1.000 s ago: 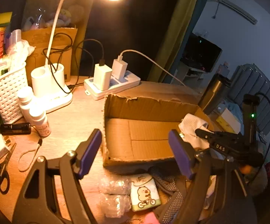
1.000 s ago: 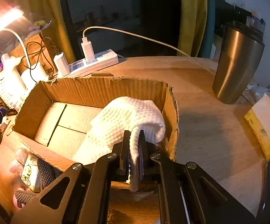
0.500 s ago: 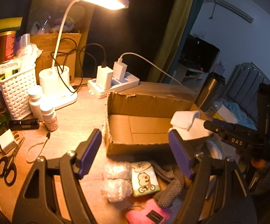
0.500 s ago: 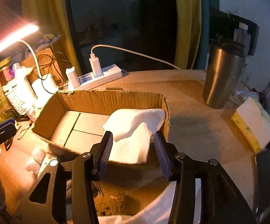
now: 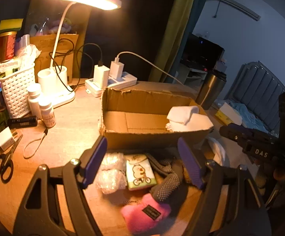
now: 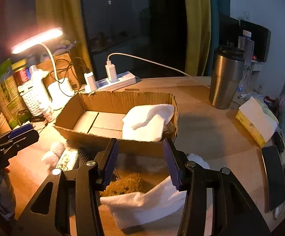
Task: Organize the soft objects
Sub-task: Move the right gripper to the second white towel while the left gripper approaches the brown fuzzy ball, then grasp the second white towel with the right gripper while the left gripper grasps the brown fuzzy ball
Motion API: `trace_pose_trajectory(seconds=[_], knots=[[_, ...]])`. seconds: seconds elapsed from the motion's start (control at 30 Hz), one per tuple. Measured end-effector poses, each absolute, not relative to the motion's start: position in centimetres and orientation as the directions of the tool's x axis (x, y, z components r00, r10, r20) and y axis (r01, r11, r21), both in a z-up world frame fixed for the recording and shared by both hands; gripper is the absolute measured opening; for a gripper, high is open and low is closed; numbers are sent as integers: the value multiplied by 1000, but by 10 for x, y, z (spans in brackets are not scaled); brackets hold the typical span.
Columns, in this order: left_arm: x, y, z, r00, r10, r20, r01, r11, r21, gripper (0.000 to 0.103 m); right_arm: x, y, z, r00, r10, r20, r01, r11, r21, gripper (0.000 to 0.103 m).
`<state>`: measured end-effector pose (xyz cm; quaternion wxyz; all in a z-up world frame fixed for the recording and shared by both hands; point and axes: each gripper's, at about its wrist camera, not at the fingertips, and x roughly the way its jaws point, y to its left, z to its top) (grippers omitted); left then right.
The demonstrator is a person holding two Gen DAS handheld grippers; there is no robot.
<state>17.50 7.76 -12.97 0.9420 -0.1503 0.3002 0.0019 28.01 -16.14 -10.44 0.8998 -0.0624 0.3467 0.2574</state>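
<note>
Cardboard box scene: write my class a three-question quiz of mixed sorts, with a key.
1. True or false: the white towel lies in the cardboard box.
2. Which item stands right of the box in the right wrist view? A steel tumbler; B scissors; C white basket.
3. Fill in: the right claw is ____.

Key: 1 true. 2 A. 3 open, nothing between its pads.

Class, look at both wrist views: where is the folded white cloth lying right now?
The folded white cloth lies inside the open cardboard box, in its right-hand end, against the end wall and draped on the near rim.
</note>
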Motion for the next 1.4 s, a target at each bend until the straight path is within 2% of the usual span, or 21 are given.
trace_pose_trajectory(seconds=[0.53, 0.57, 0.63, 0.7, 0.8, 1.27, 1.3, 1.33, 1.37, 1.4], knots=[[170, 40, -145, 788, -101, -608, -66, 967, -246, 76, 262, -196, -135, 604, 407, -686, -482, 871, 93, 51], [171, 38, -146, 785, -101, -611, -65, 968, -243, 76, 262, -200, -137, 599, 414, -685, -483, 869, 102, 53], [174, 32, -148, 780, -102, -618, -61, 969, -238, 76, 259, -205, -139, 594, 428, -681, -500, 860, 104, 67], [176, 26, -149, 775, -104, -623, -56, 971, -232, 76, 253, -207, -139, 594, 441, -673, -537, 840, 78, 70], [180, 18, -150, 769, -105, -631, -49, 974, -222, 76, 248, -206, -143, 586, 442, -680, -572, 820, 40, 81], [196, -11, -157, 739, -78, -669, -48, 985, -167, 76, 281, -207, -187, 508, 422, -751, -604, 796, 39, 81], [198, -13, -157, 737, -76, -672, -48, 985, -164, 76, 281, -206, -189, 501, 419, -757, -610, 791, 35, 79], [199, -16, -158, 735, -75, -674, -47, 986, -161, 76, 282, -204, -193, 489, 418, -766, -618, 785, 33, 69], [200, -17, -158, 732, -74, -677, -47, 986, -159, 76, 282, -204, -197, 477, 420, -772, -624, 780, 39, 66], [202, -20, -159, 729, -74, -680, -46, 987, -157, 76, 281, -204, -199, 483, 413, -772, -625, 780, 26, 55]])
